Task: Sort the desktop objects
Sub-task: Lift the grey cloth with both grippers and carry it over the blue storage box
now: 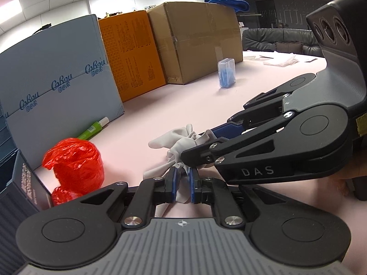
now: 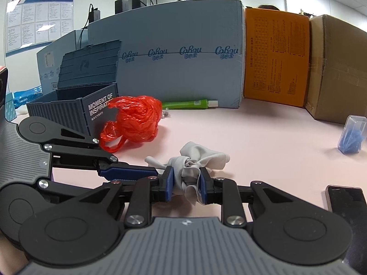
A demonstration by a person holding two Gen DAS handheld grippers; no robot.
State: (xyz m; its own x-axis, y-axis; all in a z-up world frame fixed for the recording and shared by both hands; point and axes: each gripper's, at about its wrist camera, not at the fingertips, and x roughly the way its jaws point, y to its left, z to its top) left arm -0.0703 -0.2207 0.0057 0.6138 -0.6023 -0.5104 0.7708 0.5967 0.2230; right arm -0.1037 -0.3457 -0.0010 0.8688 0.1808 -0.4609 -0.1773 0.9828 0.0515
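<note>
On the pink tabletop (image 2: pixel 263 137), a limp, light grey cloth (image 2: pixel 201 157) (crumpled) is pinched by both left gripper (image 1: pixel 182 183) and right gripper (image 2: pixel 186 186), best held at bunched folds.

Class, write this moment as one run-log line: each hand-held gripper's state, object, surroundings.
left hand-held gripper: shut on grey cloth | right hand-held gripper: shut on grey cloth | cloth: crumpled, on pink table | nearby: red plastic bag

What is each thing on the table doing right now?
Grey cloth: crumpled, pinched by both grippers.
Left gripper: shut on the cloth.
Right gripper: shut on the cloth.
Red plastic bag: scrunched up, lying beside the dark box.
Dark box: open.
Green tube: lying down, cap on.
Clear case: standing upright, closed.
Phone: lying flat, screen dark.
</note>
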